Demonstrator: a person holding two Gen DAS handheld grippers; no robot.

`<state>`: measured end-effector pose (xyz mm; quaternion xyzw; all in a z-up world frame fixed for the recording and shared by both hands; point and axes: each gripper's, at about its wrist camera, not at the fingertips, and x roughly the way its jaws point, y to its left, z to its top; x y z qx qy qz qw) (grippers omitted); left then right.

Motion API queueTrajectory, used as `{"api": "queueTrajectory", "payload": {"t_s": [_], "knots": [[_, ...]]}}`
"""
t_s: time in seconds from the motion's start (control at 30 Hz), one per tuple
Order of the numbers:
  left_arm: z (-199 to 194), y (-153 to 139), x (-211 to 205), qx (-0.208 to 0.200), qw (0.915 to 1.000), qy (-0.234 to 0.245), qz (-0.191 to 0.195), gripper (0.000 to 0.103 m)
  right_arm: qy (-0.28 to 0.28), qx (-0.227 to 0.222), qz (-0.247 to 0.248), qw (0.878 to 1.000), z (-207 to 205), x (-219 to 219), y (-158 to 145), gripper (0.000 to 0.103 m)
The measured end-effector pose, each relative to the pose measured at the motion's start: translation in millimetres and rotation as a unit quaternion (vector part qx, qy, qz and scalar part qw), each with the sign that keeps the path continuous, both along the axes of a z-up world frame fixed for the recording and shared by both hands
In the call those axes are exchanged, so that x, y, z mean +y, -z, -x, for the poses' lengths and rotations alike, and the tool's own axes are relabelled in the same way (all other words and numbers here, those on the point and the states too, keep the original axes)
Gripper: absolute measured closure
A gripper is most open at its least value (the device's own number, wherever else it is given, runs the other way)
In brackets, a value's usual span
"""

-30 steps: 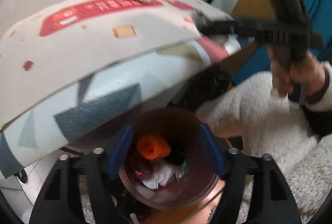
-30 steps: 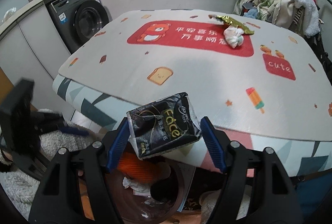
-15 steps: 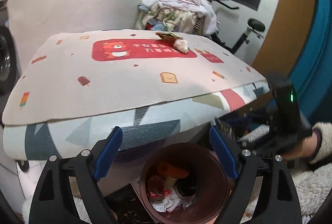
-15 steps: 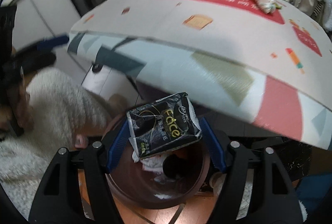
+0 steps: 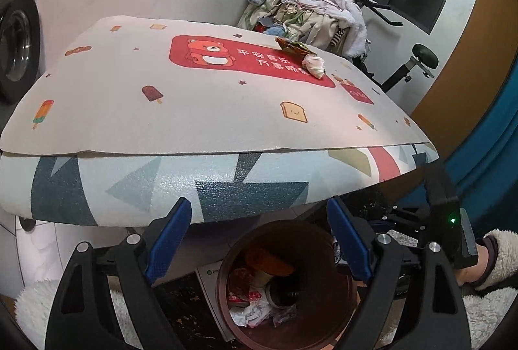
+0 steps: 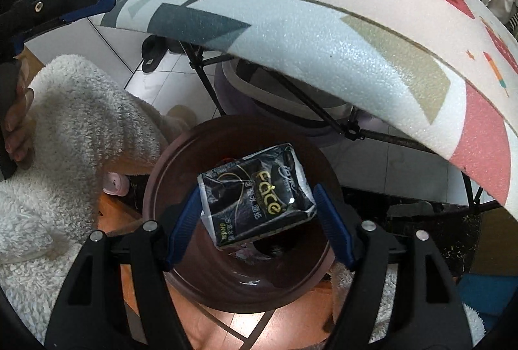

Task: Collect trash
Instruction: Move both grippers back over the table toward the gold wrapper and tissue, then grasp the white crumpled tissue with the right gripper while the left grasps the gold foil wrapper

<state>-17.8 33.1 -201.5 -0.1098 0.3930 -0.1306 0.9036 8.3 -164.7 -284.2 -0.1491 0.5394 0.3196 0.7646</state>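
Black tissue packet (image 6: 255,194), printed with gold lettering, held between the blue pads of the right gripper (image 6: 257,204); the jaws stand narrow, closed on the packet's two short ends, with the printed face turned toward the camera. The packet hangs directly above the open mouth of the brown trash bin (image 6: 162,175), which lies just ahead of and below the jaws. By its crinkled, glossy film and slightly bowed sides the packet is judged light, soft and compressible, somewhat slippery; a hold across the ends, as here, should serve, and a firm squeeze would merely dent it. Release over the bin appears to be the step in hand.

The left gripper (image 5: 259,240) is empty, its jaws wide apart. Ahead of and below them the same bin (image 5: 336,311) shows its contents: crumpled paper, a red wrapper and an orange item. Beyond the jaws, above the bin, the desk (image 5: 194,123) carries a printed foam mat with a bear panel. At its far side, well apart from both grippers, lie a crumpled tissue ball (image 5: 314,65) and, touching it, a foil snack wrapper (image 5: 293,47); both are judged very light, the tissue soft and easily pinched anywhere, the foil thin and best taken at a raised edge. A heap of laundry (image 5: 310,13) stands behind the desk.
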Motion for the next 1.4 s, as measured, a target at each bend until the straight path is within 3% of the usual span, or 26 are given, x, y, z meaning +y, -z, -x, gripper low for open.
{"api": "queueTrajectory", "payload": {"t_s": [0.13,0.33,0.53,0.8,0.93,1.07,1.23,1.3,1.4], "knots": [[-2,2,-1,0.004,1.0000,0.000,-0.002,0.020,0.009,-0.010,0.004,1.000,0,-1,-2,0.011],[-10,-2,4,0.008,0.9999,-0.005,0.013,0.020,0.024,-0.038,-0.014,0.999,-8,-10,-23,0.011],[-29,-16,4,0.006,0.9998,0.016,0.004,0.020,0.053,-0.092,-0.034,0.994,-37,-33,-67,0.011],[-80,-41,13,0.004,0.9994,0.015,0.029,0.020,0.112,-0.157,-0.017,0.981,-119,-76,-110,0.011],[-120,-55,16,0.008,0.9988,0.016,0.045,0.019,0.126,-0.172,-0.009,0.977,-164,-89,-116,0.011],[-159,-65,11,0.008,0.9993,0.015,0.032,0.015,0.148,-0.185,-0.008,0.972,-215,-96,-115,0.011],[-209,-69,-5,-0.015,0.9994,0.025,-0.019,0.015,0.172,-0.162,-0.025,0.971,-278,-103,-101,0.012],[-230,-68,-9,-0.028,0.9991,0.028,-0.015,0.015,0.180,-0.153,-0.032,0.971,-297,-103,-95,0.014],[-263,-64,-13,-0.010,0.9996,0.027,-0.006,0.015,0.190,-0.138,-0.046,0.971,-324,-101,-87,0.019]]}}
